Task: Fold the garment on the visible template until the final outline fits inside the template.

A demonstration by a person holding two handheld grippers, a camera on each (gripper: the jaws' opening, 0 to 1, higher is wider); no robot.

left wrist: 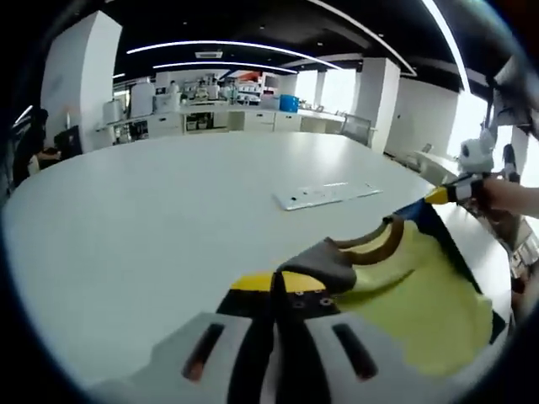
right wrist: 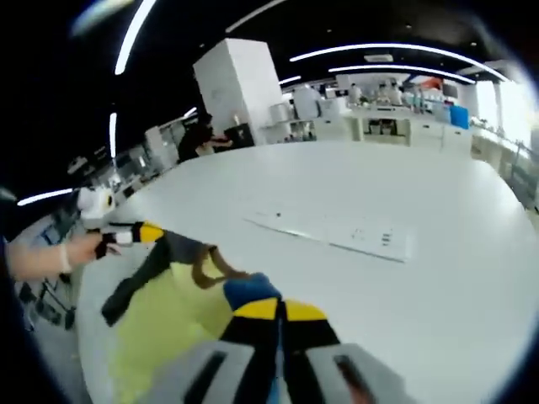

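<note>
Both the left gripper and right gripper are clamped on the yellow garment; uneven pulling could drag it off the table.

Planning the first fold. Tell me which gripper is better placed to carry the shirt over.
Probably left. The left gripper grips the yellow shirt at its grey collar; the right gripper pinches the blue part.

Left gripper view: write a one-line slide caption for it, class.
Left gripper shut on the grey shoulder of a yellow-green T-shirt on a white table; right gripper pinches the blue shoulder.
</note>
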